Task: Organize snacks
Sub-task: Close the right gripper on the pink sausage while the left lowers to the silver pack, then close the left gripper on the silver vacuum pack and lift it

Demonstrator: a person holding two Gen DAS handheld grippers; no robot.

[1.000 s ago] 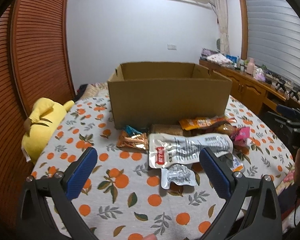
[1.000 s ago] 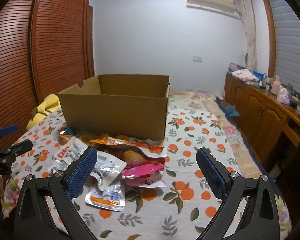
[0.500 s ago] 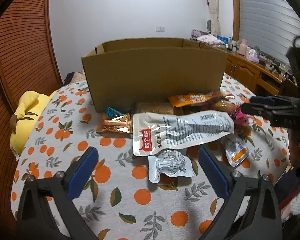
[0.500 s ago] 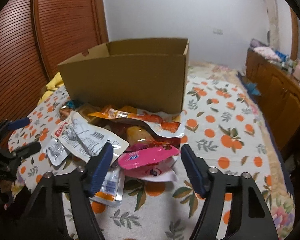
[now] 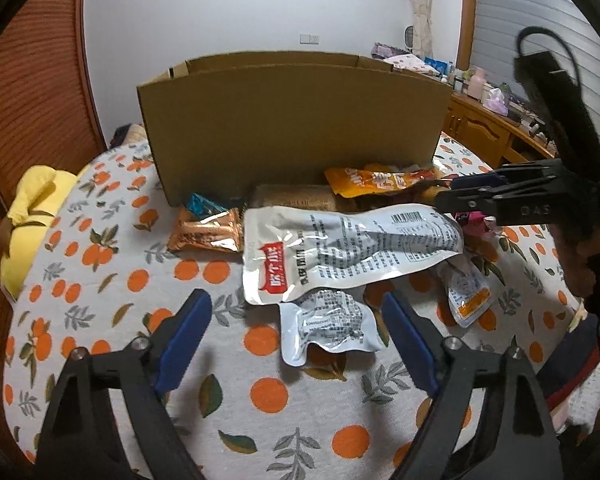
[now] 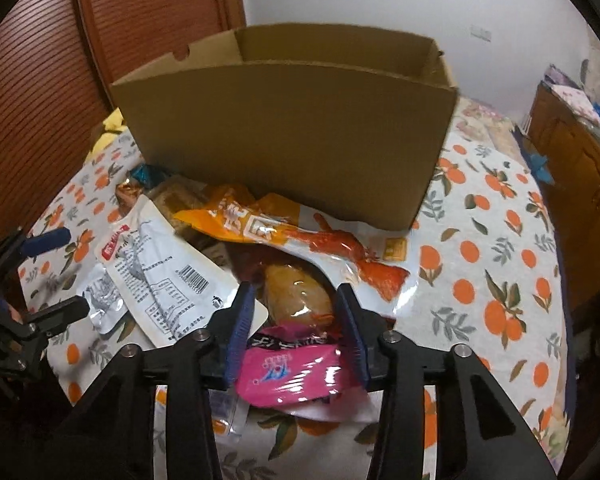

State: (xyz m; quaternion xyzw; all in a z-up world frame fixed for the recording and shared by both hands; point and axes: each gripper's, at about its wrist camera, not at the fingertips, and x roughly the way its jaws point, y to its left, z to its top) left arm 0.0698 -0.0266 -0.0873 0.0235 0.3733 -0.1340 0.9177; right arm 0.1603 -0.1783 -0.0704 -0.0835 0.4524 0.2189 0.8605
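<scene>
Snacks in glossy, crinkled foil pouches: pink pouch [image 6: 290,372] sits between closing right gripper [image 6: 296,324] pads; left gripper [image 5: 296,344] closing, straddles silver pouch [image 5: 328,326].

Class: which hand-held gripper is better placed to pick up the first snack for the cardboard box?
Right. The right hand-held gripper, jaws just closing, already straddles the glossy pink snack packet. The left hand-held gripper is wider, the small silver foil pouch between its pads, untouched.
</scene>
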